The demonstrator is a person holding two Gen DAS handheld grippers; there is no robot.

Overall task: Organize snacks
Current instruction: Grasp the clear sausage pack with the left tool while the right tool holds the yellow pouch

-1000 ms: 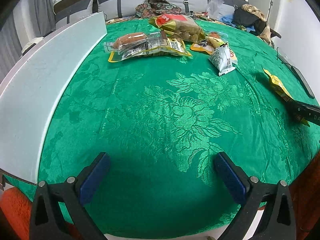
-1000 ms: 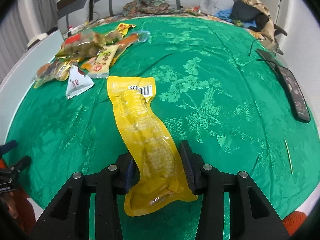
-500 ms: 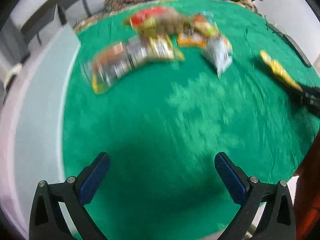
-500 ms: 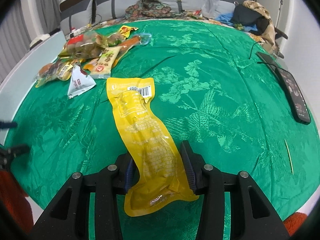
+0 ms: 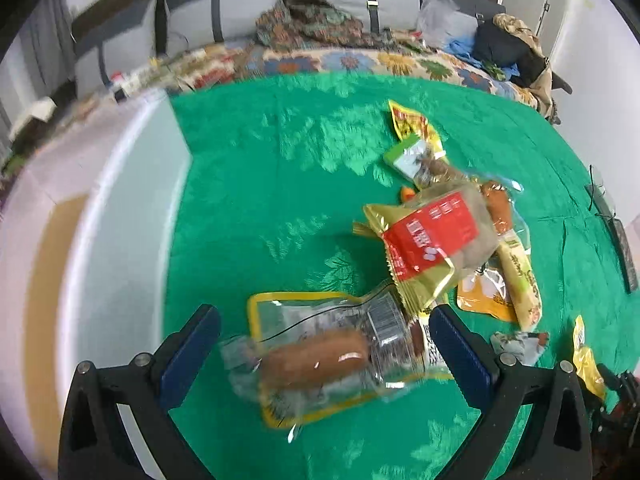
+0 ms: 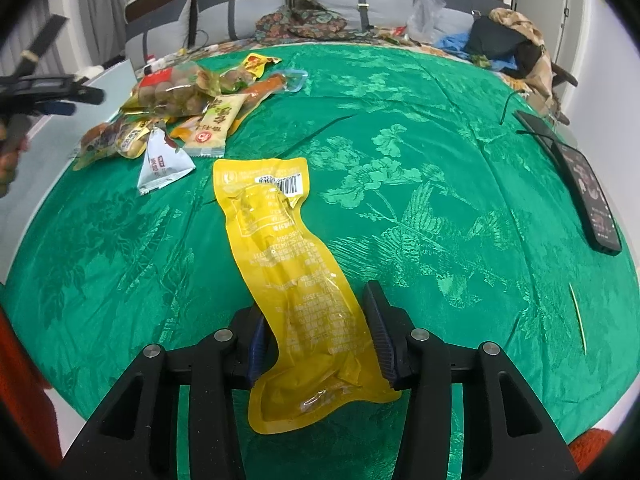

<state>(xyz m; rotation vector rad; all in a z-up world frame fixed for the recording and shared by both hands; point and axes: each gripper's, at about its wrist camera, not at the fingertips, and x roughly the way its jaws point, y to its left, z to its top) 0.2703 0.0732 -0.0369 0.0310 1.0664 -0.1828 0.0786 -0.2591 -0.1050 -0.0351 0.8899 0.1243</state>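
In the left wrist view, the left gripper (image 5: 320, 344) is spread wide, its blue-padded fingers (image 5: 190, 350) flanking a clear, yellow-edged sausage packet (image 5: 320, 356) that lies on the green surface (image 5: 260, 184) at the lower centre of the frame. Whether the pads touch the packet cannot be told; the picture is blurred there. Just above and right of it lies a pile of snacks: a gold bag with a red label (image 5: 432, 244) overlaps the packet's upper right corner, a green-and-white packet (image 5: 412, 156) sits higher, and a pale yellow stick-shaped pack (image 5: 520, 276) lies at the right of the pile. A white board (image 5: 120, 248) fills the left of the frame.

In the right wrist view, the right gripper (image 6: 320, 340) pinches the lower part of a long yellow packet (image 6: 284, 264), both pads pressed against its sides. The packet stretches from the lower centre toward the middle of the frame, barcode end farthest away. The snack pile (image 6: 180, 100) shows in the upper left, with a small white triangular pack (image 6: 162, 164) just below it. A black remote (image 6: 584, 184) lies at the right edge on the green cloth.
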